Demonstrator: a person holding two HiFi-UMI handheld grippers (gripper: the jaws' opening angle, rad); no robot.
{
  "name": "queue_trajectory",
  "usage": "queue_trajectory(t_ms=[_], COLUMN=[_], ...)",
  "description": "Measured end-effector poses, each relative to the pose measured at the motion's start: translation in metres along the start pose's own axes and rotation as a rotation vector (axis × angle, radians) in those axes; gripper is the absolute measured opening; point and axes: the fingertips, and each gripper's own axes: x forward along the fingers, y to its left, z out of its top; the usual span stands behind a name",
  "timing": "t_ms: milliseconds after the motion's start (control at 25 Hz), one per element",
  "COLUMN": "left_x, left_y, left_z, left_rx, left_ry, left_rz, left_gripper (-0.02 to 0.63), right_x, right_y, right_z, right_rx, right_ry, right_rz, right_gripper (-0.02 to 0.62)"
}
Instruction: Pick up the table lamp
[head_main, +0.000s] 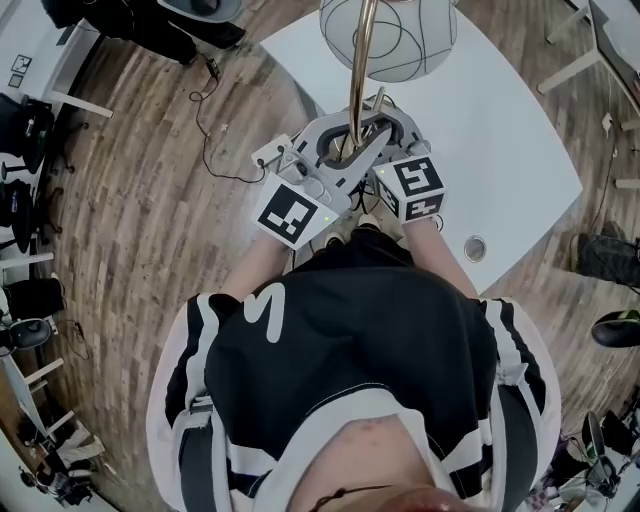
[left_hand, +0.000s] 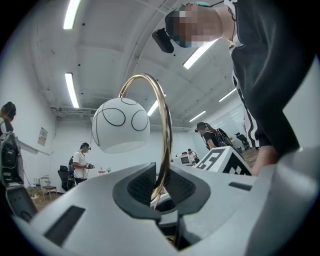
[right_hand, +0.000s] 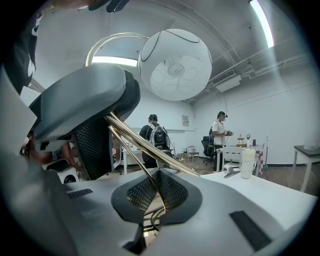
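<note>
Seen from above, a person in a dark top with white stripes stands at the edge of a white table (head_main: 520, 140), which fills the picture from 12 to 3 o'clock. They hold two grippers close together at chest height, the marker cubes facing up. Both tools are on the table lamp (head_main: 372, 60). Its thin brass stem (head_main: 358, 90) rises from between the two sets of jaws toward 12 o'clock. There its white globe shade (head_main: 400, 40), marked with dark curved lines, sits over the table. The left gripper (left_hand: 159, 189) is clenched on the stem, with its dark ribbed pads on either side of the brass. From there the stem arches overhead and the globe hangs from it at 10 o'clock. The right gripper (right_hand: 154, 194) is squeezed fully together on a thinner brass rod of the same lamp, beside the left tool's jaw at 10 o'clock, with the globe at 12 o'clock. Two grips set close on the narrow stem probably keep the top-heavy lamp from swinging or slipping, since the globe's weight hangs out to one side. The lamp's base is hidden beneath the grippers, so it is unclear whether it is off the table. A pale cup (right_hand: 247, 162) stands on the table at 3 o'clock.
</note>
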Motion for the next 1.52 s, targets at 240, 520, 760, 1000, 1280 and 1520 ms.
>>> queue_trajectory(t_ms=[240,520,760,1000,1280,1520], left_x=[-0.011,-0.027,-0.015,-0.002,0.001,0.003], left_y=[-0.007,-0.037,-0.051,-0.085,-0.145,-0.197], left_z=[-0.002,-0.004,0.008,0.024,0.032,0.042], left_rx=[-0.001,0.136,0.128,0.022,0.021,0.021], left_ry=[0.008,0.086,0.066,0.000,-0.001,-0.001], left_rz=[-0.029,-0.099,-0.082,-0.009,0.032,0.073], left_gripper=[0.043,0.043,0.041,0.041,0.041,0.041], right_x=[-0.004,-0.030,-0.048,-0.086,-0.146,-0.198], right_y=[0.009,0.025,0.018,0.015,0.022,0.030], right_z=[-0.004,-0.004,0.003,0.003,-0.010,-0.016], right_rx=[0.021,0.010,0.004,-0.002,-0.014,-0.014], right_ry=[-0.020,-0.034,-0.044,-0.032,-0.020,-0.022], right_rz=[-0.029,-0.042,-0.032,0.001,0.038,0.079], right_gripper=[0.015,0.015,0.015,0.015,0.015,0.015])
